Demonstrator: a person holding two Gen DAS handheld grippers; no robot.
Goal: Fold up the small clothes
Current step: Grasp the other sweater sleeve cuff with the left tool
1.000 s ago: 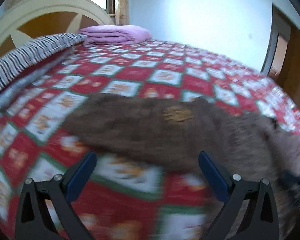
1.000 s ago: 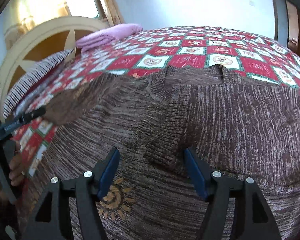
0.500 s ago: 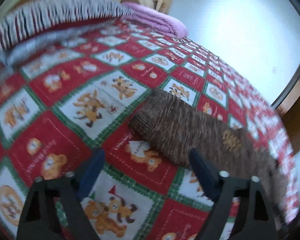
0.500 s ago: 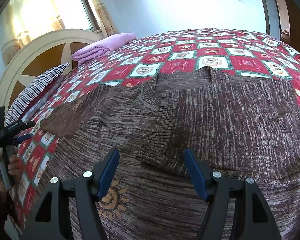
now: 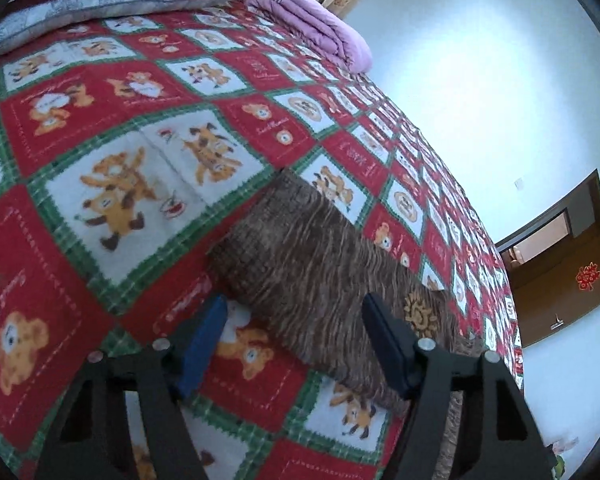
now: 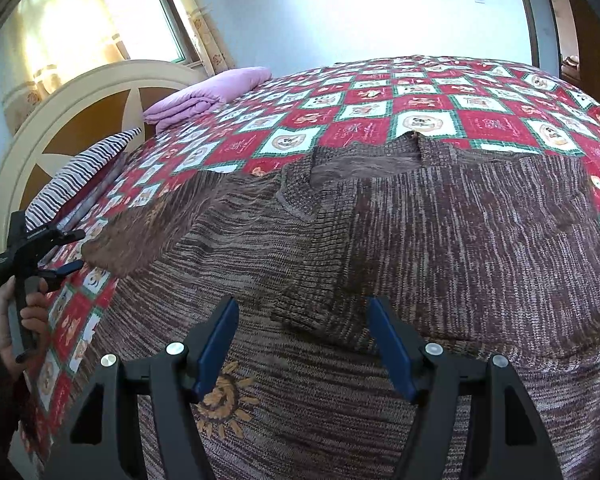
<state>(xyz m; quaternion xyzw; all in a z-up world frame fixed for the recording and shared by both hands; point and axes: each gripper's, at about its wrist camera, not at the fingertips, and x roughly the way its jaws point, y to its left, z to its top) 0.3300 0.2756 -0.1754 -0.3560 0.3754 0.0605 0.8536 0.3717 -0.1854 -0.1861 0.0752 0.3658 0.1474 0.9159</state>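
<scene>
A brown knit sweater (image 6: 440,240) lies spread flat on the bed, with an orange sun motif (image 6: 220,400) near its front. Its left sleeve (image 5: 300,264) stretches out over the quilt, cuff toward the pillows. My left gripper (image 5: 292,332) is open and empty, hovering low just before the sleeve's cuff end; it also shows in the right wrist view (image 6: 66,252) at the far left. My right gripper (image 6: 304,340) is open and empty above the sweater's front, around a folded ribbed edge (image 6: 312,304).
The bed has a red, white and green teddy-bear quilt (image 5: 120,168). A striped pillow (image 6: 80,172) and a folded pink blanket (image 6: 204,96) lie by the cream headboard (image 6: 60,108). A brown door (image 5: 568,264) stands beyond the bed's far side.
My left gripper has swung left and dropped close to the quilt, now facing the sleeve's cuff end. My right gripper and the sweater have stayed nearly still.
</scene>
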